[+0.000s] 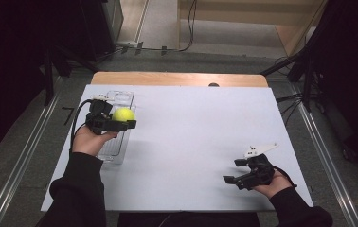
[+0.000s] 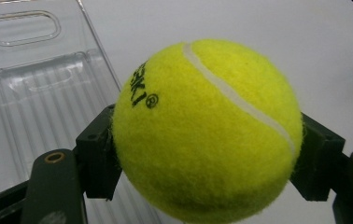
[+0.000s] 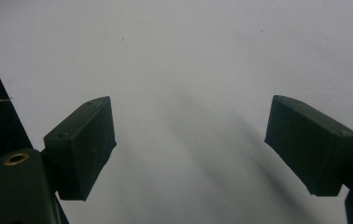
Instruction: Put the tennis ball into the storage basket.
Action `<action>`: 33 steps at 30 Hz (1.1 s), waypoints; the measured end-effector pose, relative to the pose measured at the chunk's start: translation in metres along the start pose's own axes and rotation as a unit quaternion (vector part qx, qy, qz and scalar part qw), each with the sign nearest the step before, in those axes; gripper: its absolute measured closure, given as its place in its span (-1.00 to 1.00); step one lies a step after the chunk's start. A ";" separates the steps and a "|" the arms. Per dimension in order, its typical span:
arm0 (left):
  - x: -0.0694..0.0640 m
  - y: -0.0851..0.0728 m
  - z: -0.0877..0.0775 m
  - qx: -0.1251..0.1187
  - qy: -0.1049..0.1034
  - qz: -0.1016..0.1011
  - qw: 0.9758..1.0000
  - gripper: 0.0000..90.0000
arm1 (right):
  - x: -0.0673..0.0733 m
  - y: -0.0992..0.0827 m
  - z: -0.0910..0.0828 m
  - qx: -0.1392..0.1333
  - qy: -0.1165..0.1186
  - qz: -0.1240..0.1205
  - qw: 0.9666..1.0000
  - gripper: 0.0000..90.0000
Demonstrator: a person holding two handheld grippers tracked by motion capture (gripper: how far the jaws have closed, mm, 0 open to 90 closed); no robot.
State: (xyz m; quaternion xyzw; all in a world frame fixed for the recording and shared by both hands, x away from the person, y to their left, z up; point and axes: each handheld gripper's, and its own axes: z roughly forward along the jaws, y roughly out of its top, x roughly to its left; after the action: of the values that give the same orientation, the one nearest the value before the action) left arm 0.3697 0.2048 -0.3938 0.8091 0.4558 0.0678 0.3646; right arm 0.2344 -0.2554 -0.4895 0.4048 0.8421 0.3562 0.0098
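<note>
Tennis ball (image 2: pixel 207 128) sits clamped between the two black jaws of the left gripper (image 1: pixel 113 122), lifted clear of the table and hanging over the right wall of the clear plastic tray (image 1: pixel 120 99) that lies along the table's left edge. Nearest the person, by the near right corner, the right gripper (image 1: pixel 239 171) rests low over the white table cover (image 1: pixel 201 137) with its jaws spread wide and nothing between them. The grip on the ball looks shallow to me: the pads (image 2: pixel 97 154) bite only at its widest part, on fuzzy felt, so a slackening squeeze or a jolt could let it slip out. If that happens while it hangs over the tray's wall and not its middle, I judge it could strike the rim, bounce onto the smooth cover and roll toward an edge. The tray is light and could shift if nudged. Farther off, a strip of bare wood (image 1: pixel 177 78) shows along the table's far edge, then grey floor, trailing cables (image 1: pixel 189 28), dark stands on both sides and pale wooden boards at the back.
</note>
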 end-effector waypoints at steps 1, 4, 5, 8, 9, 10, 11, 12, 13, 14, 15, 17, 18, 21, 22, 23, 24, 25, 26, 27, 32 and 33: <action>0.001 0.000 0.000 -0.001 0.003 -0.002 1.000 -0.43 | 0.000 0.000 0.000 0.000 0.000 0.000 1.000 -0.69; 0.003 -0.001 -0.002 -0.001 0.009 -0.004 1.000 -0.43 | 0.000 0.000 0.000 0.000 0.000 0.000 1.000 -0.69; 0.004 -0.001 -0.002 -0.003 0.011 -0.007 1.000 -0.43 | 0.000 0.000 0.000 0.000 0.000 0.000 1.000 -0.69; 0.006 -0.002 -0.002 -0.002 0.016 -0.009 1.000 -0.43 | 0.000 0.000 0.000 0.000 0.000 0.000 1.000 -0.69; 0.007 -0.002 -0.002 -0.001 0.019 -0.009 1.000 -0.43 | 0.000 0.000 0.000 0.000 0.000 0.000 1.000 -0.69; 0.008 -0.002 -0.003 0.000 0.020 -0.010 1.000 -0.43 | 0.000 0.000 0.000 0.000 0.000 0.000 1.000 -0.69; 0.008 -0.002 -0.002 -0.001 0.021 -0.012 1.000 -0.43 | 0.000 0.000 0.000 0.000 0.000 0.000 1.000 -0.69; 0.009 -0.003 -0.003 -0.001 0.023 -0.013 1.000 -0.43 | 0.000 0.000 0.000 0.000 0.000 0.000 1.000 -0.69; 0.009 -0.003 -0.003 -0.001 0.024 -0.014 1.000 -0.43 | 0.000 0.000 0.000 0.000 0.000 0.000 1.000 -0.69; 0.010 -0.003 -0.003 -0.001 0.026 -0.014 1.000 -0.43 | 0.000 0.000 0.000 0.000 0.000 0.000 1.000 -0.69; 0.011 -0.003 -0.003 0.000 0.029 -0.013 0.999 -0.43 | 0.000 0.000 0.000 0.000 0.000 0.000 1.000 -0.69; 0.013 -0.004 -0.004 -0.001 0.029 -0.017 0.999 -0.43 | 0.000 0.000 0.000 0.000 0.000 0.000 1.000 -0.69; 0.014 -0.004 -0.004 -0.002 0.031 -0.019 0.999 -0.43 | 0.000 0.000 0.000 0.000 0.000 0.000 1.000 -0.69; 0.017 -0.005 -0.006 -0.004 0.032 -0.024 0.999 -0.43 | 0.000 0.000 0.000 0.000 0.000 0.000 1.000 -0.69; 0.018 -0.005 -0.007 -0.005 0.034 -0.027 0.999 -0.43 | 0.000 0.000 0.000 0.000 0.000 0.000 1.000 -0.69; 0.019 -0.006 -0.008 -0.005 0.034 -0.029 0.999 -0.43 | 0.000 0.000 0.000 0.000 0.000 0.000 1.000 -0.69; 0.020 -0.006 -0.009 -0.006 0.035 -0.030 0.999 -0.43 | 0.000 0.000 0.000 0.000 0.000 0.000 1.000 -0.69; 0.022 -0.007 -0.009 -0.007 0.035 -0.033 0.999 -0.43 | 0.000 0.000 0.000 0.000 0.000 0.000 1.000 -0.69; 0.023 -0.007 -0.010 -0.007 0.036 -0.035 0.999 -0.43 | 0.000 0.000 0.000 0.000 0.000 0.000 1.000 -0.69; 0.024 -0.007 -0.010 -0.008 0.036 -0.036 0.999 -0.43 | 0.000 0.000 0.000 0.000 0.000 0.000 1.000 -0.69; 0.028 -0.009 -0.012 -0.009 0.045 -0.042 0.998 -0.43 | 0.000 0.000 0.000 -0.001 -0.001 0.001 1.000 -0.69; 0.029 -0.009 -0.013 -0.010 0.048 -0.043 0.998 -0.43 | 0.000 0.000 0.000 -0.001 -0.001 0.001 1.000 -0.69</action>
State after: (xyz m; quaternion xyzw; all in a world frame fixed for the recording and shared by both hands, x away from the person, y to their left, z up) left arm 0.3745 0.2371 -0.3972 0.7811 0.5064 0.0950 0.3528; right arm 0.2341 -0.2551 -0.4892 0.4061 0.8414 0.3564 0.0108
